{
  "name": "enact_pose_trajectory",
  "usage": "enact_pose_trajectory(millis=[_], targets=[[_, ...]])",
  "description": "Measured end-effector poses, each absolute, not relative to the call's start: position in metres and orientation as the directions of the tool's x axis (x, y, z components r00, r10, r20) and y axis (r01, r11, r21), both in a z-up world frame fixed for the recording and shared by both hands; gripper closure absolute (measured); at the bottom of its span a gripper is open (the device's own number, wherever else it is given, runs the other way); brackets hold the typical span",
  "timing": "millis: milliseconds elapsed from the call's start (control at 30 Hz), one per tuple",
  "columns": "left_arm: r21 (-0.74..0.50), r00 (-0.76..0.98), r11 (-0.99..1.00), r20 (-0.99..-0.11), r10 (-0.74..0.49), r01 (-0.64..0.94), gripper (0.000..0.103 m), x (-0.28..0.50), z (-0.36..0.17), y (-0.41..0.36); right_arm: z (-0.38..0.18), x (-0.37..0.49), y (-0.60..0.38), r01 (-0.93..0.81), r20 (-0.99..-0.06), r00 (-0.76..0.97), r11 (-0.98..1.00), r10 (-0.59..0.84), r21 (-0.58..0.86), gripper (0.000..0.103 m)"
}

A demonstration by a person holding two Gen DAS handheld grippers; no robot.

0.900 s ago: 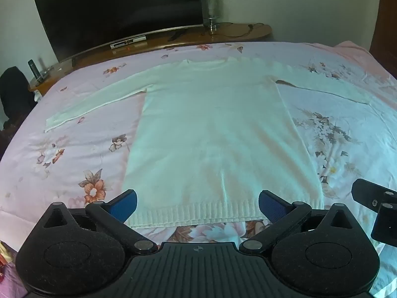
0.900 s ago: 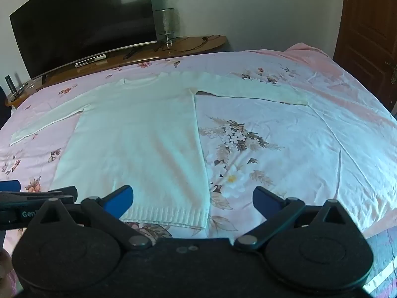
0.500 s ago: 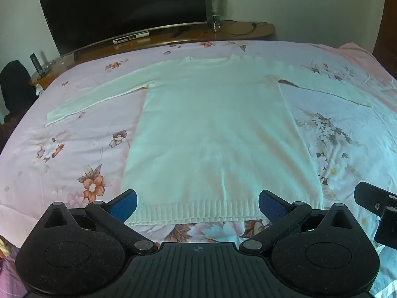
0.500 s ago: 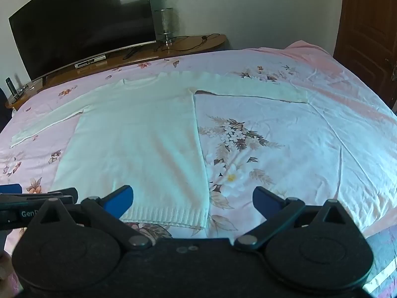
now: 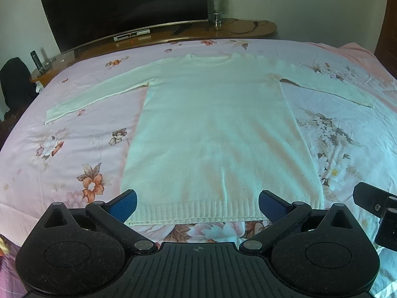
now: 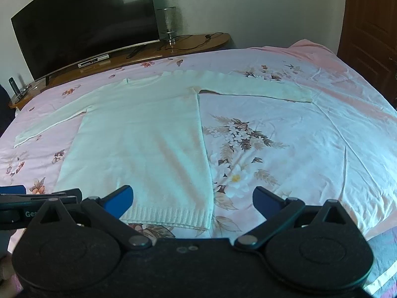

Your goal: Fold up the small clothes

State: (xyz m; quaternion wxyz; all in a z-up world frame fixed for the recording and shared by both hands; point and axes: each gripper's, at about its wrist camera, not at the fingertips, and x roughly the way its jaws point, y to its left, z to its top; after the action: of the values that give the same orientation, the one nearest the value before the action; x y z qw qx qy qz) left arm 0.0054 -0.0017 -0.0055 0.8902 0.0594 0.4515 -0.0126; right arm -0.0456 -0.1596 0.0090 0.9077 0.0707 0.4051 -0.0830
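A cream long-sleeved sweater point(image 5: 213, 134) lies flat on the bed, sleeves spread to both sides, ribbed hem nearest me. In the left wrist view my left gripper point(image 5: 198, 204) hovers above the hem, jaws wide open, nothing between them. In the right wrist view the same sweater point(image 6: 139, 144) fills the left half. My right gripper point(image 6: 193, 200) stands open over the hem's right corner and holds nothing. The right gripper's side shows at the edge of the left view point(image 5: 377, 211), and the left gripper's finger shows at the edge of the right view point(image 6: 37, 197).
A pink floral bedsheet point(image 5: 74, 149) covers the bed point(image 6: 297, 149). Behind it stand a wooden TV stand point(image 5: 235, 28) with a large dark TV point(image 5: 124, 7), a set-top box point(image 5: 131, 34) and a glass lamp point(image 5: 215, 7). A brown door point(image 6: 372, 24) is at right.
Both views have shifted slightly, the left one seeing the sweater a bit lower in frame than before. The sweater lies as it did and both grippers stay open.
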Motion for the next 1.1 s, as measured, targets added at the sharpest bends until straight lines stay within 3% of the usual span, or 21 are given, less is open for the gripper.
enact_pose_trajectory(millis=[1100], targets=[[0.097, 0.581, 0.991, -0.813, 0.028, 0.089, 0.0, 0.0116, -0.008, -0.0036, 0.0062, -0.0402, -0.1598, 0.206, -0.755, 0.65, 0.976, -0.085, 0.068, 0.0]])
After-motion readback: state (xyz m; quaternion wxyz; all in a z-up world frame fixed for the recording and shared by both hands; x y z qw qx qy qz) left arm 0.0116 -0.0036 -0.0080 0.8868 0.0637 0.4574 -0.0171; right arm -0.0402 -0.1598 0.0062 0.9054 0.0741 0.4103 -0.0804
